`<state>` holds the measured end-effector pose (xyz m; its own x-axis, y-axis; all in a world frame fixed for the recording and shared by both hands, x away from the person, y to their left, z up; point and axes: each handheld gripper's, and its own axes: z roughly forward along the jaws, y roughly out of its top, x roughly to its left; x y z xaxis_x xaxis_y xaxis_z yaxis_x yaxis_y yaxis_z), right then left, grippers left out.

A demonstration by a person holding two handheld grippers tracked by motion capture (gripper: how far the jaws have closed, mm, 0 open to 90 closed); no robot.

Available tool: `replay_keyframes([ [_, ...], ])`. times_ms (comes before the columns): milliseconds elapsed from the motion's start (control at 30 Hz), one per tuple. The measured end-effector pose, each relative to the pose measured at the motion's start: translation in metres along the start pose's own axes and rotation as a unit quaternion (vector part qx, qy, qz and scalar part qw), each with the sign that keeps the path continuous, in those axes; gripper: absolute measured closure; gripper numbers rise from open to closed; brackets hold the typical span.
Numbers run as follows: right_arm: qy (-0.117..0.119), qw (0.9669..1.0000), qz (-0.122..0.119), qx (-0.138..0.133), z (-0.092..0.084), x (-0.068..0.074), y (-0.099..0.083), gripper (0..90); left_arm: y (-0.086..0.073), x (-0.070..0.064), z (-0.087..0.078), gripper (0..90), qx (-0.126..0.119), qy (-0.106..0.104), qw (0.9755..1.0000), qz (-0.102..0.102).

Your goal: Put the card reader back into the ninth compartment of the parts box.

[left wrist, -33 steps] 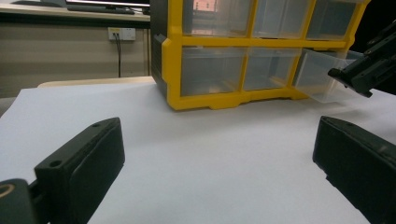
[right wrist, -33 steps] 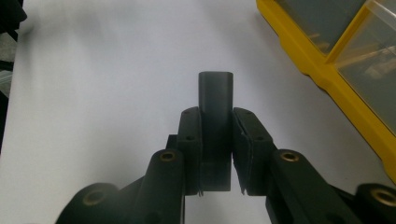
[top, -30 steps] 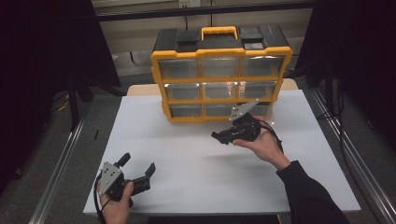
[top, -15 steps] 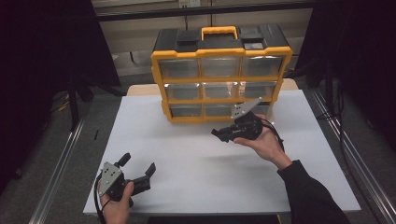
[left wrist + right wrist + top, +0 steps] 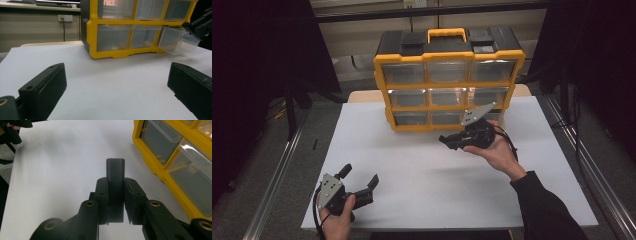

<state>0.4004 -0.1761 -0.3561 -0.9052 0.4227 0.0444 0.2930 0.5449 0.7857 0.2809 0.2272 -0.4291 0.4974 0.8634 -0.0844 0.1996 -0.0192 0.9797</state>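
While both hands have hardly moved, the right claw [image 5: 451,141] stays shut on a dark grey block [image 5: 115,167] by the pulled-out clear drawer [image 5: 178,41] of the far yellow organizer [image 5: 447,90], and the left claw [image 5: 359,175] waits open at the near left of the counter [image 5: 422,165], so I think the block has not gone in yet.

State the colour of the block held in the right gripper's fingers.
Dark grey, almost black; the block shows best in the right gripper view.

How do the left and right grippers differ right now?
The left gripper has its jaws wide open with nothing between them; the right gripper is shut on a small dark block. The left sits at the white table's near edge, the right beside the yellow organizer's bottom row, where one clear drawer is pulled out. Both are hand-held.
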Motion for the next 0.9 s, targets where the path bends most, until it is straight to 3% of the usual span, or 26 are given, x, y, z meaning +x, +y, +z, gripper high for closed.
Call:
replay_keyframes([
  [900, -0.007, 0.9996, 0.004, -0.025, -0.016, -0.003, 0.011, 73.9, 0.000, 0.001, 0.000, 2.3, 0.001, 0.003, 1.0000, 0.000],
])
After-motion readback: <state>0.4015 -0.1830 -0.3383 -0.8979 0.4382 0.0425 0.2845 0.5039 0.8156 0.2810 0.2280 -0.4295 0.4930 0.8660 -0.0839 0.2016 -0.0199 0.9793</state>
